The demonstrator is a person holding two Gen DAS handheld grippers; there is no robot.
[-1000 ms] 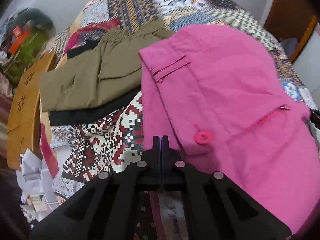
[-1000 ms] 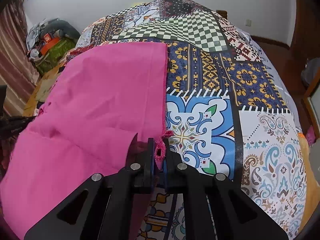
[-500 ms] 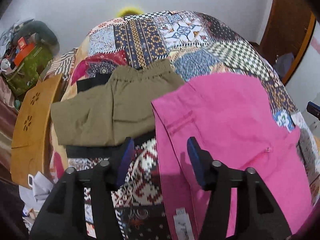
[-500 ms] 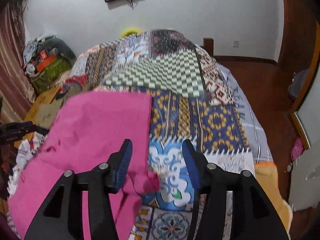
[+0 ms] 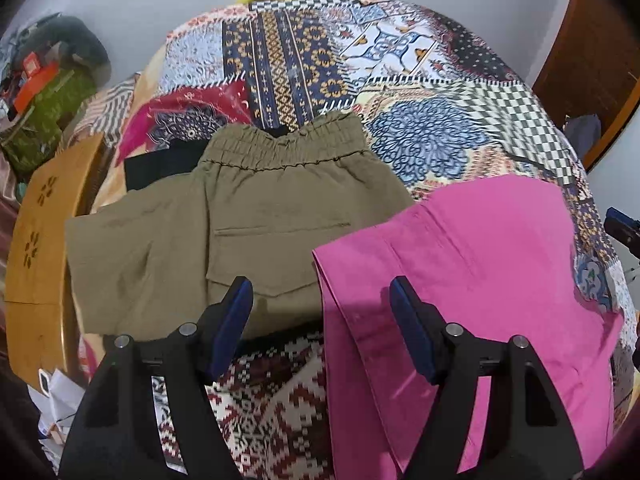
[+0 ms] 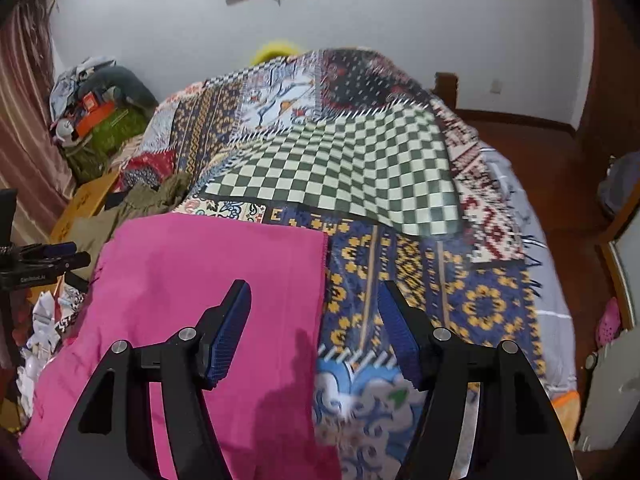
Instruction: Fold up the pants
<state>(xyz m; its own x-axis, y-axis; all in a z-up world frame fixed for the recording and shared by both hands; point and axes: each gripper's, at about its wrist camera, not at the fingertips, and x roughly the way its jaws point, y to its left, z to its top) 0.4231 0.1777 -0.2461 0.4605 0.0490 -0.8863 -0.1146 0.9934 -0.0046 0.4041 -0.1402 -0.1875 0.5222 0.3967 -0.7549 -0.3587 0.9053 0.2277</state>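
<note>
Pink pants (image 5: pixel 472 280) lie folded flat on the patchwork bedspread (image 5: pixel 320 52); they also show in the right wrist view (image 6: pixel 192 312). My left gripper (image 5: pixel 320 300) is open and empty, raised above the pants' left edge. My right gripper (image 6: pixel 314 304) is open and empty, raised above the pants' right edge. Olive pants (image 5: pixel 224 232) lie folded to the left of the pink ones, on top of a black garment (image 5: pixel 160 164).
A wooden bed board (image 5: pixel 36 248) runs along the left side. Crumpled papers (image 5: pixel 52 404) lie below it. Bags and clutter (image 6: pixel 96 120) sit in the far left corner. A wooden door (image 5: pixel 592 60) stands at the right. Wooden floor (image 6: pixel 568 168) lies right of the bed.
Both grippers let go of the pink pants, opened wide and rose back from the bed. The pants now lie flat.
</note>
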